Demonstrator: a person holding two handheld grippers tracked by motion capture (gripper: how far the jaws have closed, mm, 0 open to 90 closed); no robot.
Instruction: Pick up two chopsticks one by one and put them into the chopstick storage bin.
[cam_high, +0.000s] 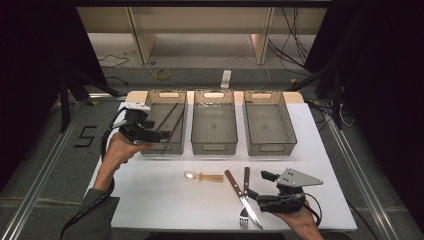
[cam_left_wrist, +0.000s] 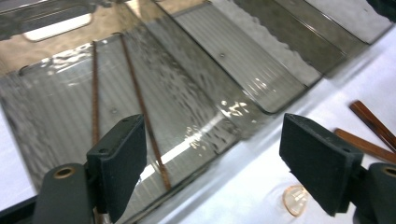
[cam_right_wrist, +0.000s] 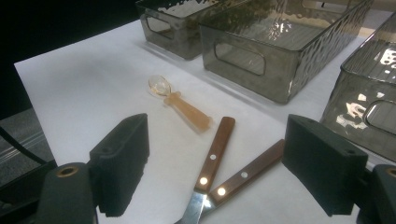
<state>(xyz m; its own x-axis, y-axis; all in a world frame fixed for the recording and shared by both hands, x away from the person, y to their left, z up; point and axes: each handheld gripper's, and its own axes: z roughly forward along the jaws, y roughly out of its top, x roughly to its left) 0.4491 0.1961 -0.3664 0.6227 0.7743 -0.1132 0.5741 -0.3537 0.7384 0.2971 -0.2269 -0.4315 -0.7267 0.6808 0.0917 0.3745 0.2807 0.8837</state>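
Note:
Two brown chopsticks (cam_high: 172, 120) lie in the left clear grey bin (cam_high: 161, 148). My left gripper (cam_high: 162, 135) hovers open over that bin's front left corner; in the left gripper view its black jaws (cam_left_wrist: 215, 154) stand wide apart above the chopsticks (cam_left_wrist: 147, 121), holding nothing. On the white table lie a translucent amber spoon (cam_high: 202, 176), a wooden-handled knife (cam_high: 241, 195) and a fork (cam_high: 245, 192), the last two crossed. My right gripper (cam_high: 257, 185) is open just right of them. In the right gripper view its jaws (cam_right_wrist: 217, 158) flank the knife handle (cam_right_wrist: 215, 149) and fork handle (cam_right_wrist: 250, 170).
The middle bin (cam_high: 214, 146) and the right bin (cam_high: 270, 148) stand in a row with the left one at the back of the table (cam_high: 150, 200). The spoon (cam_right_wrist: 180, 105) lies left of the knife. Cables and a shelf frame are on the floor beyond.

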